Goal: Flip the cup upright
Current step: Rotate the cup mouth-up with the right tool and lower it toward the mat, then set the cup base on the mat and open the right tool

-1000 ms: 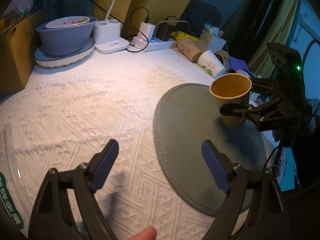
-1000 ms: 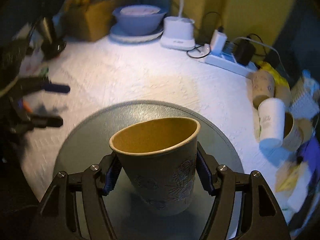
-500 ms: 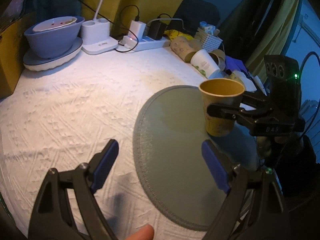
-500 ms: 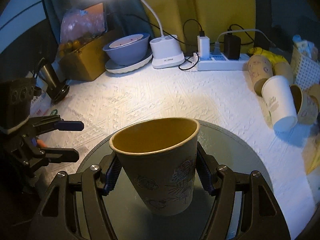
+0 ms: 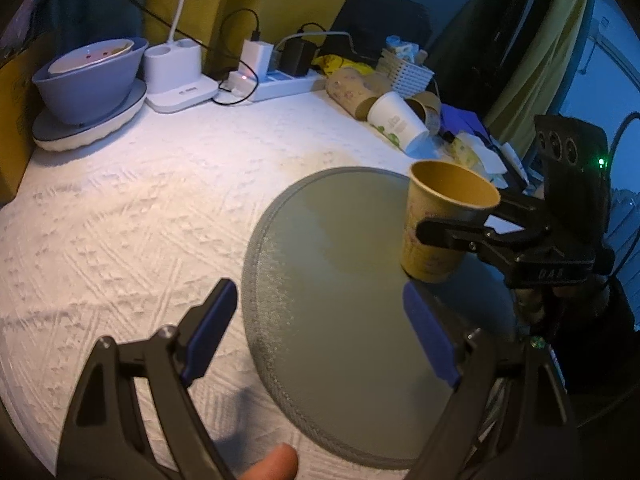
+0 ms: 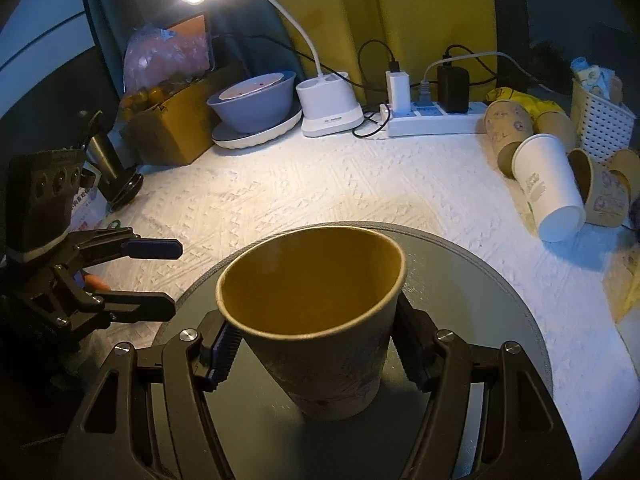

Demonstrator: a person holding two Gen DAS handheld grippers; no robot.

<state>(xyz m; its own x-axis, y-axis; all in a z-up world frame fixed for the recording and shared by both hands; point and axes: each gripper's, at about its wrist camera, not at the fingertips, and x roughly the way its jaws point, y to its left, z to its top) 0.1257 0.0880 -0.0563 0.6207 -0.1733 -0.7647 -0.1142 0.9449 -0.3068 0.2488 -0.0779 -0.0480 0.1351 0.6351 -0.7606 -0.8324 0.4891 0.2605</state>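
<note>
My right gripper (image 6: 312, 354) is clamped on the paper cup (image 6: 316, 320), one finger on each side of its wall. The cup stands mouth up over the round grey mat (image 5: 340, 264), toward the mat's edge on my right side; I cannot tell whether its base touches the mat. My left gripper (image 5: 320, 332) is spread wide with nothing between its fingers, hanging over the mat's near edge, well apart from the cup.
</note>
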